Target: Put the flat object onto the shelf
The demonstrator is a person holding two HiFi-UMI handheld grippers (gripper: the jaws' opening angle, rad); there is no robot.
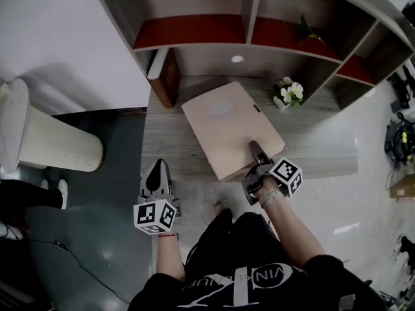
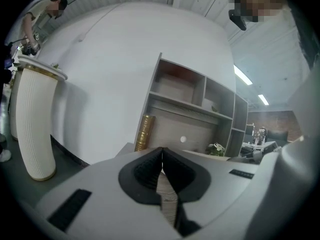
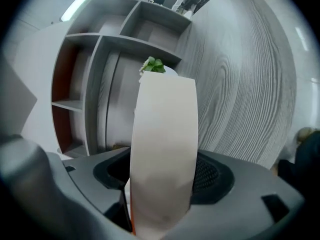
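Right tongs (image 1: 257,155) grip the flat box (image 1: 227,125) by its near edge over the table (image 1: 165,144).

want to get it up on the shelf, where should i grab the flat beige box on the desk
Grip the flat beige box by its thin near edge, coming in from the person's side of the desk. It lies broad face up, so only an edge fits between jaws, and that edge reaches the desk's front. The right gripper grips there.
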